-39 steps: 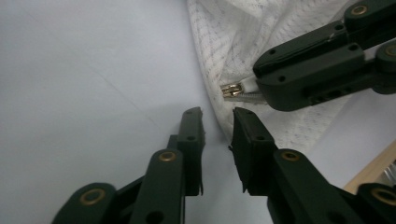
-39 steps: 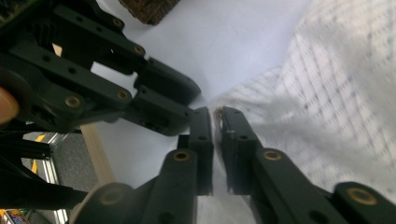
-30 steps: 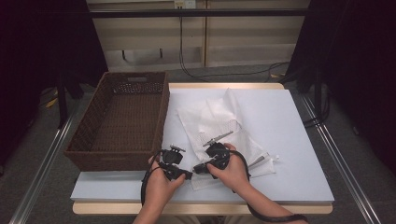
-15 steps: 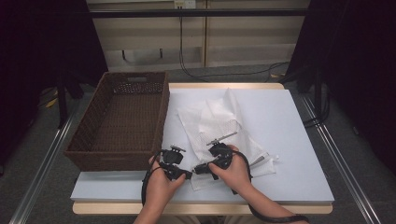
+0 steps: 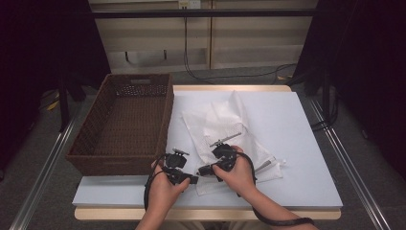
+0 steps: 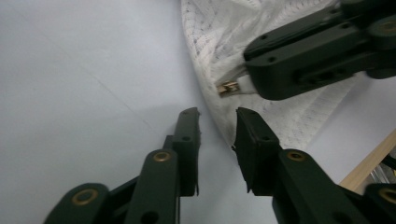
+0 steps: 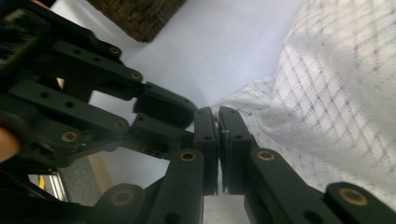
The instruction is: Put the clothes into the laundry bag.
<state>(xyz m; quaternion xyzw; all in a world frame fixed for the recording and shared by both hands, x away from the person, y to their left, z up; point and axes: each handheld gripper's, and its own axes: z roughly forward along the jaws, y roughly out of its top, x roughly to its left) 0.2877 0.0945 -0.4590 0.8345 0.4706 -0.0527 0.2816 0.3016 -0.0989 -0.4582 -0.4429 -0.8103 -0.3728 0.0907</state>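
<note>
White knitted cloth [image 5: 230, 129] spread crumpled across the middle of the pale blue table top [image 5: 306, 143], near edge reaching toward the person's side, just right of the brown wicker basket [image 5: 124, 124]. Lying flat, partly folded over itself (open, netlike weave plain in both gripper views).

At its near left corner, right gripper [image 5: 203, 169] pressed together on the cloth's edge [image 7: 243, 100], a thin fold of fabric caught at the tips of the jaws. Held in the right hand [image 5: 239, 172], pointing left along the table.

Close beside it, tip almost to tip, left gripper [image 5: 191, 180] in the left hand [image 5: 165, 184], jaws narrowly spread and just opened a little wider. Cloth edge [image 6: 219, 116] just beyond the gap, not pinched, pads clear of it.

Black cables trailing from both grippers toward the table's near edge.
</note>
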